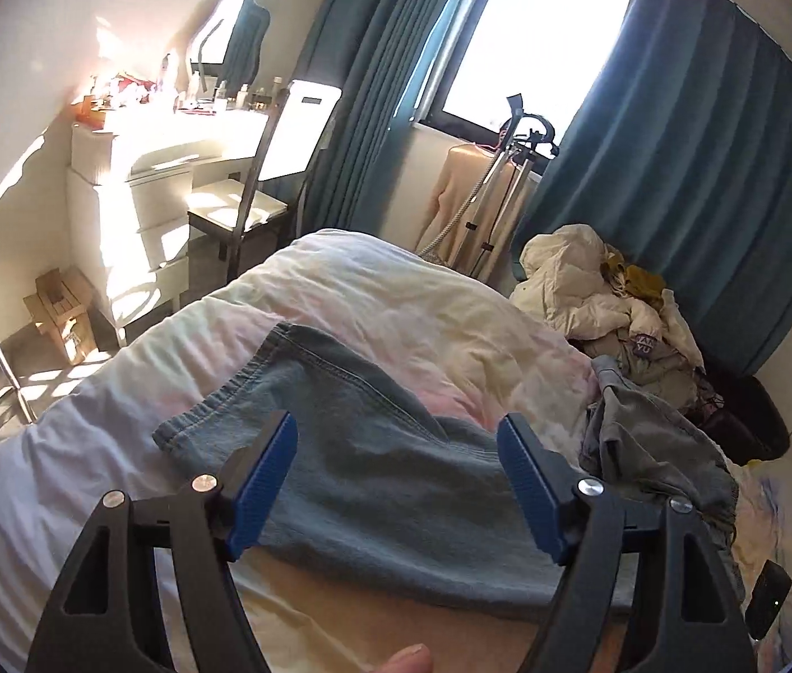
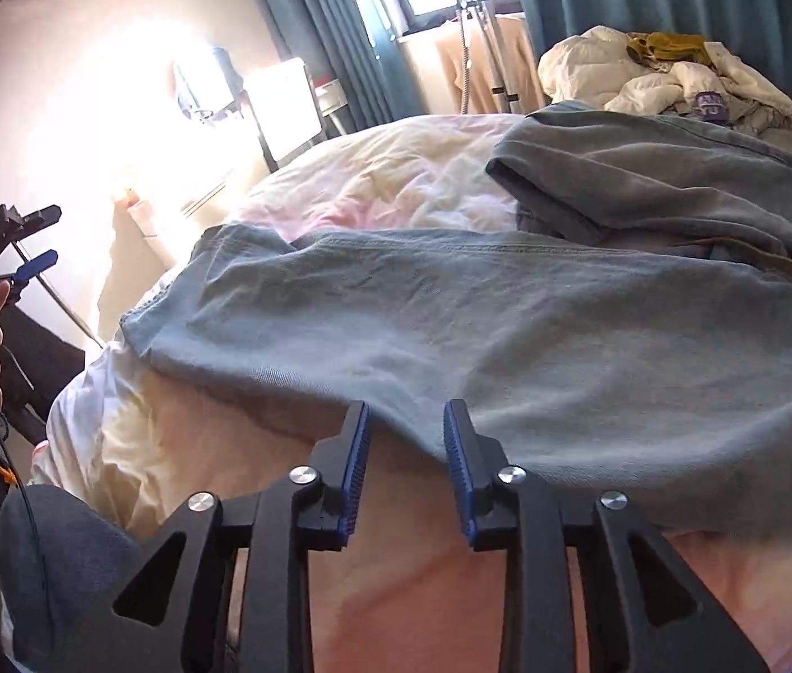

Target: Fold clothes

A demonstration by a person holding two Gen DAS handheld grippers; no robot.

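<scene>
— Where do we stand with the blue-grey garment [image 2: 508, 336]?

— It lies spread on the bed [image 2: 396, 179], its long axis running across our view from left to right. Its near hem sits right at the tips of the right tongs [image 2: 406, 448] — touching or just short of them, we cannot tell which.

— And those tongs?

— Partly parted, a narrow gap, nothing between the blue pads yet. In the right wrist view the hem dips down into that gap.

— The left tongs [image 1: 398, 482]?

— Spread wide and empty, hovering over the left part of the same garment [image 1: 373, 448]. From the right wrist view we see them [image 2: 31, 252] held up off to the left, well apart from the cloth's ribbed end.

— So which hand leads?

— We judge the right one, since it is already at the hem. The fold probably turns on that edge: a grip there can carry it away from us, across the short axis.

— Anything in the way?

— A second grey garment [image 2: 676, 179] lies beyond, at the far right, overlapping the first one's far edge. The pile of clothes [image 1: 608, 303] sits well behind.
</scene>
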